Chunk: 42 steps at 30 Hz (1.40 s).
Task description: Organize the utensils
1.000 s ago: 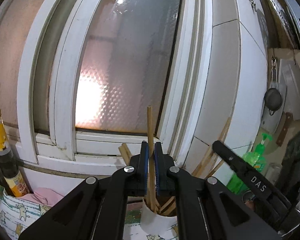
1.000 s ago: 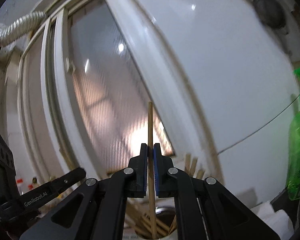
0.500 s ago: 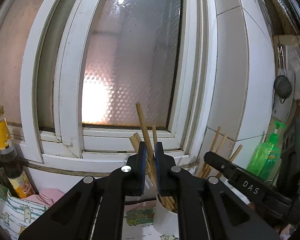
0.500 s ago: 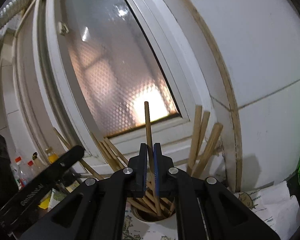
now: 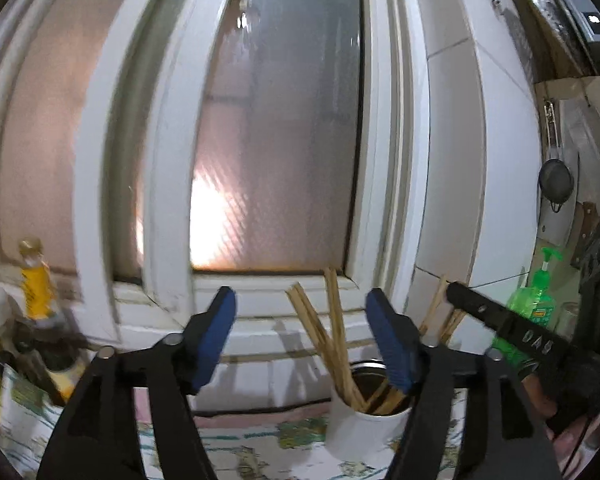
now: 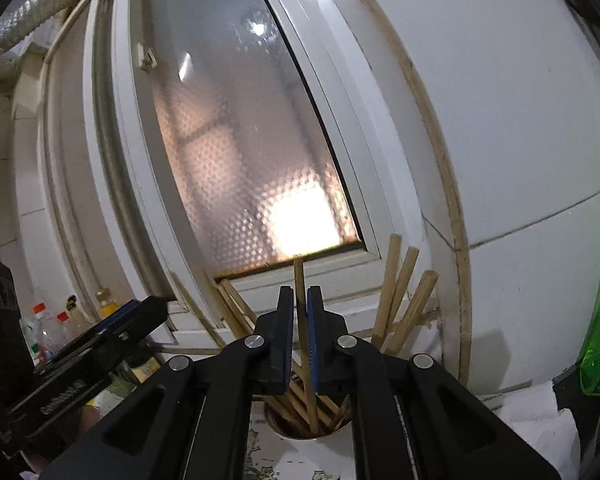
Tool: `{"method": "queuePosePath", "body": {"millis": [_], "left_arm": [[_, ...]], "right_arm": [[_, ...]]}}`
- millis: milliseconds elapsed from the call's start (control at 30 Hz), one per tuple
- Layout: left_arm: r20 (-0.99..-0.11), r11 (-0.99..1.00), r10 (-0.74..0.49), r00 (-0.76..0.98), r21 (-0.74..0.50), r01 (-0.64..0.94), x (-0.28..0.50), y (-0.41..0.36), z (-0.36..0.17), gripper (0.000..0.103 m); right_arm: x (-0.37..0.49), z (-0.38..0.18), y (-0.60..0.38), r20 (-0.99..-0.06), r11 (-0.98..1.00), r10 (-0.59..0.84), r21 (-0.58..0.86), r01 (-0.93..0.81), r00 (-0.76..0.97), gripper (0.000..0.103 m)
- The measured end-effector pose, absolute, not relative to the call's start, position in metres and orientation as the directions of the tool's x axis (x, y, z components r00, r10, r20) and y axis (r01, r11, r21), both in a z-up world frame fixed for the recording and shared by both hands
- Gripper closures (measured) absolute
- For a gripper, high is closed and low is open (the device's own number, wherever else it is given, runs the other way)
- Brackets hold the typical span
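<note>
A white cup (image 5: 364,428) stands on a patterned cloth below the window, with several wooden chopsticks (image 5: 332,332) leaning in it. My left gripper (image 5: 302,340) hangs just before the cup; its jaws are opening and stand wide apart, and the pads touch nothing. The chopsticks rise in the gap behind them. In the right wrist view my right gripper (image 6: 299,328) is shut on one upright chopstick (image 6: 299,276), whose lower end reaches down into the cup (image 6: 274,420). More chopsticks (image 6: 404,300) fan out to the right. Each gripper shows at the edge of the other's view.
A frosted window (image 5: 280,140) with a white frame fills the back. A yellow-labelled sauce bottle (image 5: 36,280) stands at the left, a green soap bottle (image 5: 534,304) at the right, a strainer (image 5: 556,184) hangs on the wall. Small bottles (image 6: 52,328) crowd the left.
My left gripper has opened and let go of its chopstick, which now leans in the cup. The right gripper has lowered its chopstick into the cup, still shut on it.
</note>
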<state>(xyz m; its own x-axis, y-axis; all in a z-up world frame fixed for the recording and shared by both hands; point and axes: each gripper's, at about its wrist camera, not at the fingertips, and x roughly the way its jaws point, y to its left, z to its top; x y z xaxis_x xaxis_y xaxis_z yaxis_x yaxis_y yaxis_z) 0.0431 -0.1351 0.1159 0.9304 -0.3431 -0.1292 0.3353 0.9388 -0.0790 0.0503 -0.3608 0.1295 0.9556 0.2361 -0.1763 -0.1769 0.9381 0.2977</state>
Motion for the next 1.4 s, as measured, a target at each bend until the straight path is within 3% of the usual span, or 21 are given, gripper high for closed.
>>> {"method": "queuePosePath", "body": {"millis": [67,200,267,300,333,400,467,533,567,867,967,1067,1167,1400], "left_arm": [[-0.097,0.948,-0.319,0.943,-0.059,0.314,0.033,-0.129,0.12,0.021],[-0.081,0.966,-0.257,0.963,-0.042,0.255,0.02,-0.116,0.129,0.018],[-0.075,0.972,-0.235,0.969,-0.041,0.233,0.015,-0.108,0.131,0.012],[-0.072,0.975,-0.219,0.973,-0.041,0.217,0.012,-0.105,0.132,0.01],[-0.067,0.978,-0.207,0.976,-0.044,0.204,0.01,-0.1,0.132,0.007],[-0.047,0.981,-0.189,0.981,-0.05,0.187,0.005,-0.091,0.132,0.001],[-0.029,0.984,-0.171,0.985,-0.048,0.17,0.0,-0.083,0.129,0.0],[-0.019,0.986,-0.158,0.987,-0.047,0.157,-0.003,-0.076,0.125,0.0],[-0.018,0.986,-0.16,0.987,-0.052,0.159,-0.003,-0.071,0.12,0.0],[-0.048,0.987,-0.156,0.987,-0.038,0.154,0.01,-0.045,0.073,0.0],[-0.031,0.989,-0.14,0.99,-0.057,0.139,0.013,-0.039,0.057,0.0],[-0.077,0.989,-0.15,0.986,-0.022,0.149,0.02,-0.043,0.046,0.0],[-0.088,0.999,-0.04,0.995,0.018,0.042,0.021,-0.053,0.033,0.0],[-0.103,0.997,-0.078,0.992,0.016,0.08,0.025,-0.059,0.023,0.0]], "right_arm": [[0.04,0.135,-0.362,-0.146,0.937,0.237,0.297,-0.186,0.96,0.095],[0.017,0.145,-0.361,-0.079,0.948,0.202,0.267,-0.174,0.976,0.078],[0.005,0.15,-0.358,-0.045,0.951,0.196,0.252,-0.178,0.98,0.074],[0.001,0.151,-0.359,-0.034,0.951,0.191,0.252,-0.177,0.981,0.069],[-0.006,0.154,-0.359,-0.01,0.95,0.188,0.256,-0.179,0.982,0.055],[-0.016,0.157,-0.361,0.026,0.946,0.193,0.261,-0.193,0.981,0.039],[-0.022,0.16,-0.36,0.04,0.945,0.197,0.258,-0.201,0.98,0.038],[-0.026,0.16,-0.36,0.048,0.942,0.211,0.257,-0.216,0.976,0.021],[-0.028,0.159,-0.359,0.058,0.941,0.208,0.26,-0.216,0.976,0.017],[-0.023,0.144,-0.327,0.069,0.958,0.187,0.206,-0.198,0.98,0.011],[-0.021,0.14,-0.312,0.052,0.967,0.191,0.162,-0.197,0.98,0.001],[-0.022,0.132,-0.292,0.066,0.982,0.166,0.075,-0.171,0.984,0.0],[-0.019,0.121,-0.278,0.057,0.989,0.143,0.015,-0.144,0.988,0.0],[-0.018,0.093,-0.271,0.04,0.996,0.079,-0.048,-0.077,0.996,0.0]]}}
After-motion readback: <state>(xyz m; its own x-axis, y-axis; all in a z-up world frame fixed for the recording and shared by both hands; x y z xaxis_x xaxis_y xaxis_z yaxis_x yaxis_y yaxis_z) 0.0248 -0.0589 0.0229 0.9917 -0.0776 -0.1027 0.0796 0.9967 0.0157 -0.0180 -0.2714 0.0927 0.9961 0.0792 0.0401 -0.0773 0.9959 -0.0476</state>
